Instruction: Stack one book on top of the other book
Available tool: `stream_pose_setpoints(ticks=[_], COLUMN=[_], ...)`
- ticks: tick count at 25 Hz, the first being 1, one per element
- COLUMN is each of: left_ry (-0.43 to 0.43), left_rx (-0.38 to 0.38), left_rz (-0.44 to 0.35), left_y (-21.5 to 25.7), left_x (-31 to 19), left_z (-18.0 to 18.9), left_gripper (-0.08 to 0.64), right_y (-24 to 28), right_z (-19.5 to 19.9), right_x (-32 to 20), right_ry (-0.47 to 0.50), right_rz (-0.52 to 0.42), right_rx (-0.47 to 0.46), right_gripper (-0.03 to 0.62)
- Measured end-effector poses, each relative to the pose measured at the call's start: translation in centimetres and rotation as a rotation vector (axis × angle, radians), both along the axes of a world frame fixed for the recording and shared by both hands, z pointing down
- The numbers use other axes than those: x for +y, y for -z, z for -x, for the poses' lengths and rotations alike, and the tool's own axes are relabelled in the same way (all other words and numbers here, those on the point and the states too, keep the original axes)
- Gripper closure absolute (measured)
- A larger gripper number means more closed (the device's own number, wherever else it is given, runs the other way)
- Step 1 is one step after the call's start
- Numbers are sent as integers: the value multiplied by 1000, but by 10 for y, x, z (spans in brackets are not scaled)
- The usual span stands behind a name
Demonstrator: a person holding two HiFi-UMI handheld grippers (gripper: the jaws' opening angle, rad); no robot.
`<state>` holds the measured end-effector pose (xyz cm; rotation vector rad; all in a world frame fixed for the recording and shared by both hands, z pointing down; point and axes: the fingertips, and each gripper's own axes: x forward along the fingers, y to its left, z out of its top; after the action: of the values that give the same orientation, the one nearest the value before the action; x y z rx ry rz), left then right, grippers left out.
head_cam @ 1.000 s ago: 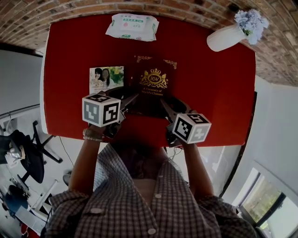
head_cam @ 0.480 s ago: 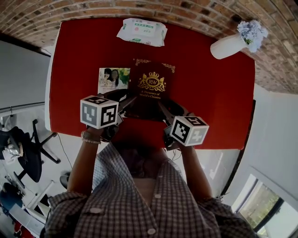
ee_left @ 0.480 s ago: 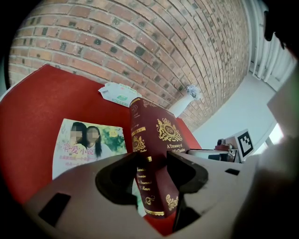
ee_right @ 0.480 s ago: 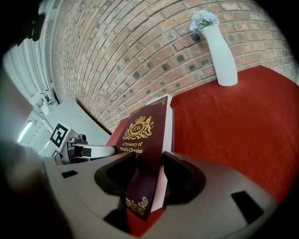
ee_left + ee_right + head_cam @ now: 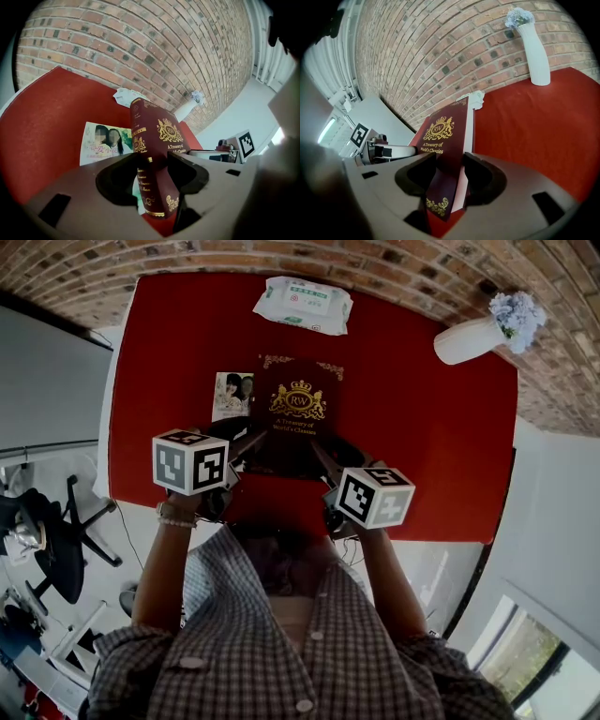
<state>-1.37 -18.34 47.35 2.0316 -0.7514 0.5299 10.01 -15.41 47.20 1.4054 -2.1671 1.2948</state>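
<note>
A thick maroon book with a gold crest is held off the red table by both grippers. My left gripper is shut on its near left corner at the spine. My right gripper is shut on its near right corner. A thin photo-cover book lies flat on the table, its right part hidden under the maroon book. In the left gripper view the photo-cover book lies just left of the raised spine. The right gripper view shows the maroon cover tilted up between the jaws.
A pack of wet wipes lies at the table's far edge. A white vase with pale flowers stands at the far right corner by the brick wall. An office chair is on the floor to the left.
Both grippers have carried the maroon book to the left. It now covers more of the photo-cover book than before.
</note>
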Motion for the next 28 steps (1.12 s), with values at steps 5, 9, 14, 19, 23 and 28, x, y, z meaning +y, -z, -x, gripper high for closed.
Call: stream_pose_setpoints(ticks=[5,9,14,19,23,28], left_ry=[2,5,18,22,26,31], left_rx=[-9,-11,-15,-23,-19,-22], left_rz=[3,9,20,27,38,64], left_y=[-2,-3,-7,-11,-16,-28], left_x=[0,0,0,-2,-5,-6], left_z=[17,31,50,68,78,86], left_gripper=[353,353,353,353,353,353], right_y=[-2,-4,-7,-11,-16,-26], right_z=[17,31,50,68,79,87], right_x=[-1,-2,-3,-5,-8,-8], right_ry=[12,20,31,40,43,35], right_rz=[9,14,22,36,47,77], right_rx=[2,5,8,7,10,17], right_gripper=[400,400,400,400,400,402])
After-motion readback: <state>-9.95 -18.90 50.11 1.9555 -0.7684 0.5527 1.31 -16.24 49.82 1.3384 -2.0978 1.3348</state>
